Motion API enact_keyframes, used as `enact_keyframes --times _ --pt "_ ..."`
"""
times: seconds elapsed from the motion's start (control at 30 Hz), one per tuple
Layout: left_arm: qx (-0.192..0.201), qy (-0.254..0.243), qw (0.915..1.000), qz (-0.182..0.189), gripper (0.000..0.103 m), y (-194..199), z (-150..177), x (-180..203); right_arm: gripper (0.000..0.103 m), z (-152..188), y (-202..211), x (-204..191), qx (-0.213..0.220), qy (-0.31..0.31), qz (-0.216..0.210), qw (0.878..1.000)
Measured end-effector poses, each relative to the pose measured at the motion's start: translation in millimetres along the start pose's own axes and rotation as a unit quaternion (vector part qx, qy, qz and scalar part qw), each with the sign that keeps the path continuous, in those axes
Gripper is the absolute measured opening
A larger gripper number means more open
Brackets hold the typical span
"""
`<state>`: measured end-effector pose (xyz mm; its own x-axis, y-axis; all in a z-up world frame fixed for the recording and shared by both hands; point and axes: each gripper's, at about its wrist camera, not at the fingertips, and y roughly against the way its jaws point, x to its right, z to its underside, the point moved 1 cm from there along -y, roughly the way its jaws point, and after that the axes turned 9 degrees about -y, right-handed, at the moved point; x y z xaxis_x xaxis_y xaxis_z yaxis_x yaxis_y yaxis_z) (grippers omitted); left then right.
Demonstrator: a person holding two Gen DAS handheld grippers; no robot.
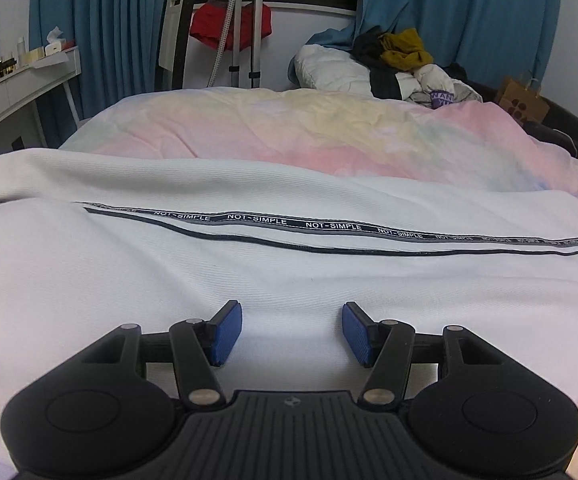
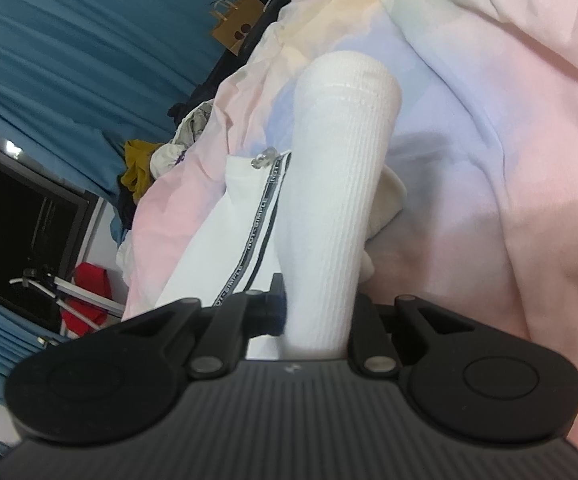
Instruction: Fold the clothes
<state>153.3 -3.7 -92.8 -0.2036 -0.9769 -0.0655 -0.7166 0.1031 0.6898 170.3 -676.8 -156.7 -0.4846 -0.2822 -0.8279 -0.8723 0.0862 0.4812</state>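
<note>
right gripper (image 2: pixel 317 320) pinches white jacket (image 2: pixel 329 208) cuff (pads hidden).

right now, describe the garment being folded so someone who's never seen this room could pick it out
Start at the bed with the pastel pink-and-yellow duvet. Spread across its near side lies the white ribbed-knit garment, under the open left hand-held gripper, its ribbed cuff clamped in the right hand-held gripper. Unlike the dark and mustard clothes heaped by the pillow, it carries a black tape printed NOT-SIMPLE.
</note>
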Motion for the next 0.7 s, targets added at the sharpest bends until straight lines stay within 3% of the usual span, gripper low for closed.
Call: enact_keyframes --times 0.13,0.2,0.37,0.43,0.53,0.63,0.7 --pt "-0.003 -0.002 1.0000 0.000 0.058 1 -2 -1 0.015 2 5 -12 0.015 0.039 0.001 0.999" --pt "-0.004 -0.004 1.0000 0.000 0.058 2 -3 -1 0.015 6 11 -31 0.032 0.100 0.008 0.994" --pt "0.005 0.012 0.9998 0.014 0.058 8 -7 -7 0.015 35 44 -101 0.110 0.265 -0.009 0.958" --pt "0.017 0.028 0.9991 0.027 0.058 13 -10 -12 0.015 59 60 -131 0.142 0.329 -0.029 0.933" --pt "0.035 0.052 0.9970 0.046 0.058 22 -14 -19 0.015 107 86 -175 0.180 0.425 -0.073 0.884" --pt "0.053 0.076 0.9936 0.065 0.058 30 -19 -27 0.015 171 110 -202 0.189 0.524 -0.140 0.819" --pt "0.074 0.115 0.9865 0.090 0.058 42 -22 -39 0.015 221 121 -207 0.173 0.591 -0.172 0.769"
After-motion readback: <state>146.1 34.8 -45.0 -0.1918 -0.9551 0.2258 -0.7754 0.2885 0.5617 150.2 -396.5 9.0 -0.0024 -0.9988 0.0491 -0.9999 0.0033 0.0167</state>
